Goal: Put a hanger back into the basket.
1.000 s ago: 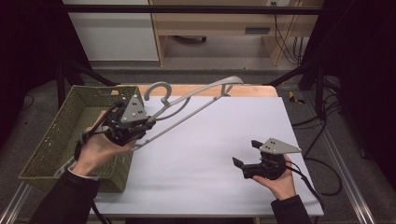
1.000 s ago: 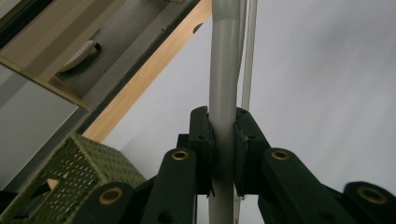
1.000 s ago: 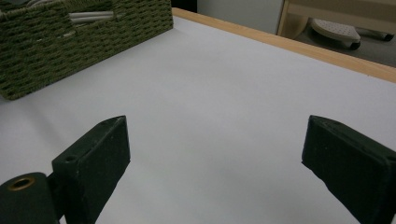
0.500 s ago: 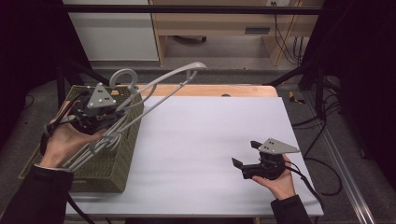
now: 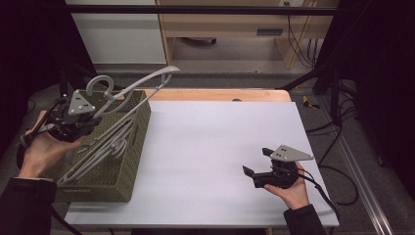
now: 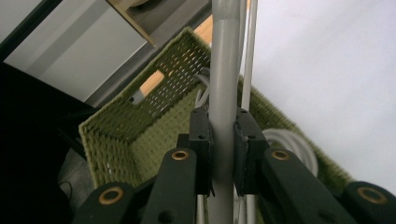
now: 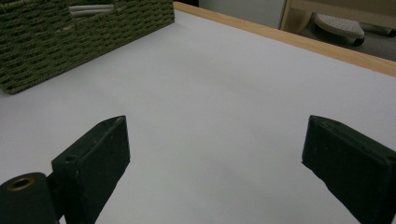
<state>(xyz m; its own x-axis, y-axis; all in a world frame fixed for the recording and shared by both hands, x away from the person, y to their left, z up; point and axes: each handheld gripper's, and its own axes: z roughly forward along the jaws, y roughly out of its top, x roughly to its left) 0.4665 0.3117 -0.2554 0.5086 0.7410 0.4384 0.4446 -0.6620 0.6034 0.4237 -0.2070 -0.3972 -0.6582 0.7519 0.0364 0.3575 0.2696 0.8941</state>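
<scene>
A grey plastic hanger (image 5: 128,90) is held tilted over the green woven basket (image 5: 128,169) at the table's left. My left gripper (image 5: 73,117) is shut on its bar, and the left gripper view has both pads clamped on the grey hanger (image 6: 223,93) above the basket (image 6: 135,126). More grey hangers (image 5: 105,144) lie inside the basket. Near the front right of the table my right gripper (image 5: 254,164) rests open in the hand, and the right gripper (image 7: 212,158) has only bare tabletop between its jaws.
The white tabletop (image 5: 215,147) stretches between the basket and the right hand. A wooden strip (image 5: 220,94) edges the far side. The basket's corner (image 7: 70,32) is at the upper left of the right gripper view. Black frame bars and cables stand around the table.
My left gripper has carried the hanger leftward, from above the table's edge to over the basket. The right gripper has stayed where it was.
</scene>
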